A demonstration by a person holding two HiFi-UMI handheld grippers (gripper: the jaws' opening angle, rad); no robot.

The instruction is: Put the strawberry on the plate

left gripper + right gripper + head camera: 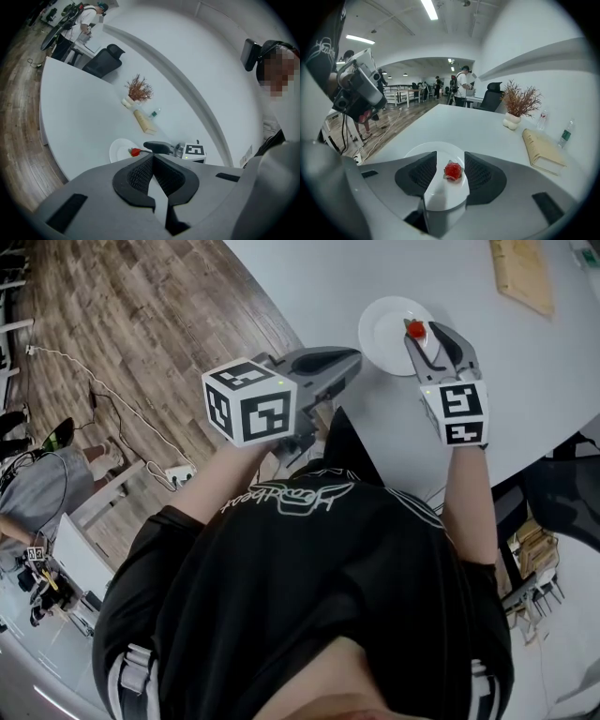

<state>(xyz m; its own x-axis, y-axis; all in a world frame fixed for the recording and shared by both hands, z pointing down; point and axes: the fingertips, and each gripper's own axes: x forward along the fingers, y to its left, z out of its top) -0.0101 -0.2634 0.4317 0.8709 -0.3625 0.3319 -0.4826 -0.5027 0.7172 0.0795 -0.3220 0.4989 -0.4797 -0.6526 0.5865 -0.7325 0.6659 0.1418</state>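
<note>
A red strawberry [415, 329] [452, 170] lies on the small white plate [384, 329] [423, 151] near the edge of the white table. My right gripper [431, 334] [451, 157] stands open over the plate, its jaws on either side of the strawberry, and neither pad touches it. From the left gripper view I also see the strawberry [135, 152], the plate [118, 151] and the right gripper [159, 147]. My left gripper [349, 360] [153, 157] hangs off the table's edge, left of the plate, shut and empty.
A tan book [520, 273] [541, 150] lies farther back on the table, with a white vase of dried twigs [518, 110] and two bottles [565, 133] beyond it. Wooden floor with cables [94, 381] lies left of the table. People stand far off.
</note>
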